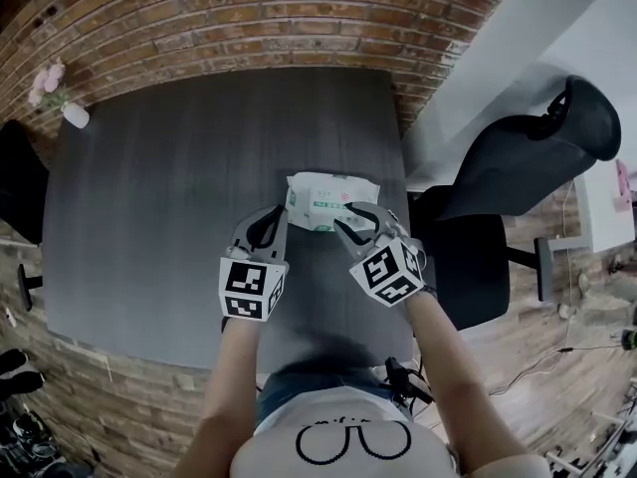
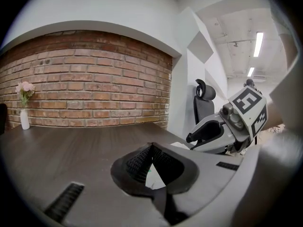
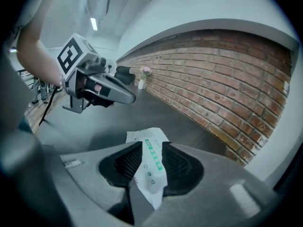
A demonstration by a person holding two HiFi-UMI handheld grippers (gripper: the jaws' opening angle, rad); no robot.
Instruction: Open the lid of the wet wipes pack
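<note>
The job looks to be at its very start: both tools are at the pack, and nothing has hold of it. The wet wipes pack [image 1: 323, 199] lies flat on the dark table [image 1: 149, 217], toward the right edge and about halfway between the far and near edges. The person stands at the near edge with a tool on either side of the pack's near end.

The left gripper [image 1: 267, 225] sits just beside the pack's near left corner. In its own view the pads meet at the tips with nothing pinched, and only a sliver of white wrapper shows beyond them. The right gripper [image 3: 151, 148] has its jaws standing wide apart. The pack's end shows in the gap between them, but the pads do not press on it, so I judge it empty.

The pack is a soft white pouch with green print and a crimped end seam. A green-edged panel on its top face is probably the lid. It seems to lie flat and closed, though its lifting tab is too small to make out.

My guess is that the next move needs one tool to pin the pouch down. The other must then catch the lid's free edge and peel it upward. The wrapper looks slack and light, so without a steadying press it would likely lift or slide along with the lid.
</note>
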